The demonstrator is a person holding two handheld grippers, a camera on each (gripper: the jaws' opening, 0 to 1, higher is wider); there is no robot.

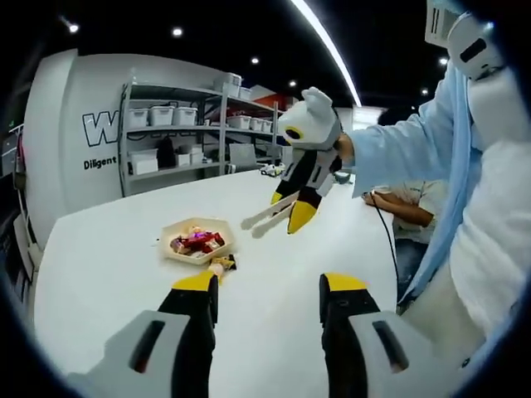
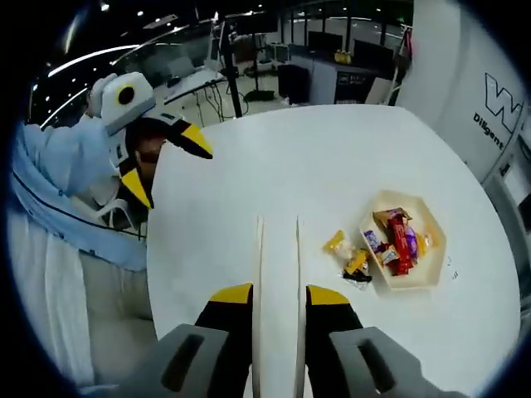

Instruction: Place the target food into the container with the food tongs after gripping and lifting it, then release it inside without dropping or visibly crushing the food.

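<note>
Yellow-wrapped snack beside hexagonal tray of wrapped snacks, tongs above

The white counter carries a shallow hexagonal tray with wrapped snacks inside, placed near one edge. Just beside the tray, a few loose wrapped candies lie directly on the counter surface.

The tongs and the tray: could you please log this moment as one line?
right gripper: shut on tongs, held above table | left gripper: open | tray: holds wrapped snacks | loose snacks: beside tray
</note>
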